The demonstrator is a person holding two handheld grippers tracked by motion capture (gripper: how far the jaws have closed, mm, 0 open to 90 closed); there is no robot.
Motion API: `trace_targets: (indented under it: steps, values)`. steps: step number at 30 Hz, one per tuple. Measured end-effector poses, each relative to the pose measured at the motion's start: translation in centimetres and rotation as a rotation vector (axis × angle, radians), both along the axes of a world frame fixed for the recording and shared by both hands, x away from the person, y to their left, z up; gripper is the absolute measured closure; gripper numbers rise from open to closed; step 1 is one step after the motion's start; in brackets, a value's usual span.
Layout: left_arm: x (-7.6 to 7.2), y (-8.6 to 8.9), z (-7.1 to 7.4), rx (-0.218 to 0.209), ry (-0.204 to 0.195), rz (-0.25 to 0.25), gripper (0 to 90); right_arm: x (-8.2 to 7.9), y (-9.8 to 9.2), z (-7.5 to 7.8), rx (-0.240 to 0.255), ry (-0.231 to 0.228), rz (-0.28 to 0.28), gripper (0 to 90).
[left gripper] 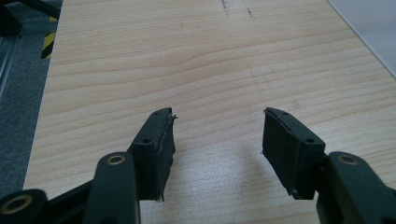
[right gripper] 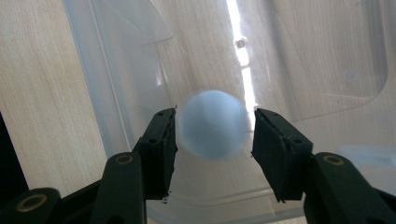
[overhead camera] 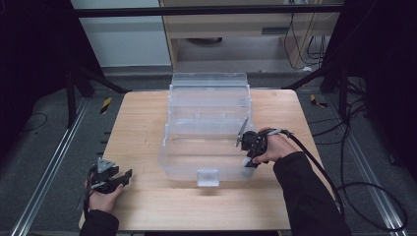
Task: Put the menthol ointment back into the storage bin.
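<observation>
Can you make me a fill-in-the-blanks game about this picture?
1. The clear plastic box sits on a ____ table.
2. Between the right tool's jaws is a pale, round ____.
3. The left tool has ____ between its open jaws.
4. The box's lid is ____.

Missing words: wooden; ball; nothing; open

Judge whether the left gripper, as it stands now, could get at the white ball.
Probably not without moving far: the left gripper rests open at the table's near-left corner, while the white ball sits between the right gripper's jaws inside the clear box.
</observation>
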State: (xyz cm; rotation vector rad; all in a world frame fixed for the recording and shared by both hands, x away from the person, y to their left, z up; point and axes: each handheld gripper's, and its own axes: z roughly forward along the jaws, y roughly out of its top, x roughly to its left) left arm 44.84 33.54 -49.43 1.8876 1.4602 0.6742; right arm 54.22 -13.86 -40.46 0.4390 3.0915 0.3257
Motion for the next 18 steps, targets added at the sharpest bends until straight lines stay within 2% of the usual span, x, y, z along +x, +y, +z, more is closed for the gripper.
trace_targets:
  steps: [5, 10, 15, 18]
  values:
    - [0.0, 0.0, 0.0, -0.001, -0.001, 0.000, 43.1, -0.1, -0.2, 0.3, 0.009, -0.006, -0.013, 47.9]
    - [0.0, 0.0, 0.0, -0.013, -0.005, 0.002, 43.0, -0.4, -0.7, 1.1, 0.053, -0.040, -0.033, 46.6]
    - [-0.1, 0.0, 0.1, -0.023, -0.009, 0.001, 42.7, -1.3, -1.5, 2.4, 0.146, -0.083, -0.081, 43.7]
    - [-0.2, -0.1, 0.2, -0.030, -0.011, 0.000, 42.4, -2.1, -2.3, 3.4, 0.221, -0.131, -0.123, 41.1]
